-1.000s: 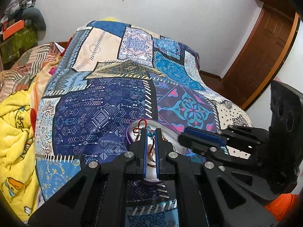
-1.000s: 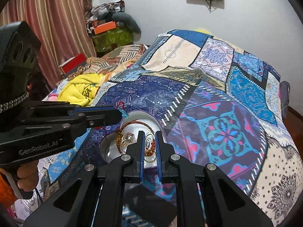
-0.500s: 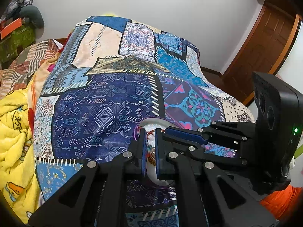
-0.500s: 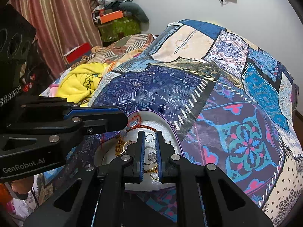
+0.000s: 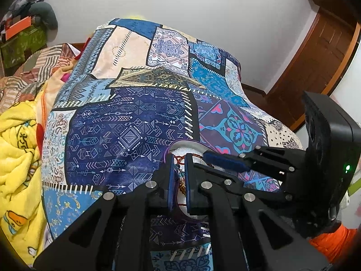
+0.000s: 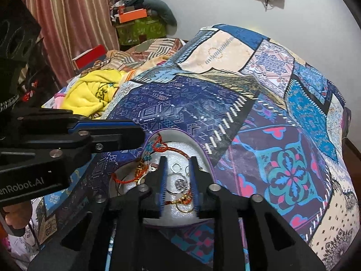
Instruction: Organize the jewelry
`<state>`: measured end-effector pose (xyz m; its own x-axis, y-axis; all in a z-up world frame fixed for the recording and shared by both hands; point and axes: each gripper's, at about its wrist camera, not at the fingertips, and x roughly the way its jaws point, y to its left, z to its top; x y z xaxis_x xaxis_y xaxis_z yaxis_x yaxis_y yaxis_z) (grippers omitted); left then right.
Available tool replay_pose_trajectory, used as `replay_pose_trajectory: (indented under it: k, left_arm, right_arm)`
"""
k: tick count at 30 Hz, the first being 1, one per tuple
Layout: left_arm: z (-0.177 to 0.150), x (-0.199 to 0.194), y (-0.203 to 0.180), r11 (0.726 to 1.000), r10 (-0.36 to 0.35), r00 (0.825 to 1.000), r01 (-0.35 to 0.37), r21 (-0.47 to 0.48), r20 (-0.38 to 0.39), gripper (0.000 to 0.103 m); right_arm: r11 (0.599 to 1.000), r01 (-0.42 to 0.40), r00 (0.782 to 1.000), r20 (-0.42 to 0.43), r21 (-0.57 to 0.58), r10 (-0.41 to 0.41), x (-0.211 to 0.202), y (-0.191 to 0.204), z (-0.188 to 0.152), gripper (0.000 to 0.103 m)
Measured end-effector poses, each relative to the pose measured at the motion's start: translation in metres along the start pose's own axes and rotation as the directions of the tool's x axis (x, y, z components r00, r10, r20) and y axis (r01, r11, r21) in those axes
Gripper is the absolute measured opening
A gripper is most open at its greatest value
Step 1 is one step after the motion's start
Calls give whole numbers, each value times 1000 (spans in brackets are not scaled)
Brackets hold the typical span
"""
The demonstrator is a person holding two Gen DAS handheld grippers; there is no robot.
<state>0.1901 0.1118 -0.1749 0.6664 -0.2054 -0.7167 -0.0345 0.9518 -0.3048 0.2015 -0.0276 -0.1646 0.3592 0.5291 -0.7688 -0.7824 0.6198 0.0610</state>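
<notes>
A white foam plate [image 6: 178,140] with a purple rim lies on the patchwork bedspread [image 6: 282,117]. It holds red-orange cord bracelets [image 6: 162,146], silver rings [image 6: 178,169] and gold pieces [image 6: 182,197]. My right gripper [image 6: 178,164] hangs low over the plate with its jaws partly open around the silver rings. My left gripper [image 5: 179,158] is over the plate's near edge [image 5: 187,145], jaws nearly closed with a narrow gap and cord showing between them; it also shows at the left of the right wrist view [image 6: 108,135]. The right gripper's finger [image 5: 225,161] crosses the left wrist view.
A yellow blanket [image 5: 15,158] is bunched at the bed's left side. Striped curtains [image 6: 67,22], a red box [image 6: 90,55] and piled clothes [image 6: 140,2] stand beyond it. A wooden door [image 5: 315,63] is at the right.
My right gripper has moved forward and down over the plate and its jaws have opened wider. My left gripper has stayed near the plate's edge, nearly closed.
</notes>
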Motion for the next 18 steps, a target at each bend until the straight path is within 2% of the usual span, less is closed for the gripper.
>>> replay_pose_trajectory:
  k: [10, 13, 18]
  left_arm:
    - [4, -36, -20, 999, 38, 997, -40, 36, 69, 6]
    - [6, -56, -31, 997, 46, 993, -52, 48, 110, 6]
    - [8, -103, -55, 994, 58, 975, -76, 79, 213, 7]
  right_arm:
    - [999, 11, 998, 62, 32, -13, -42, -1, 0, 23]
    - [999, 26, 994, 102, 40, -30, -66, 1, 0, 23]
    - [996, 45, 977, 203, 75, -59, -119, 5, 1, 23]
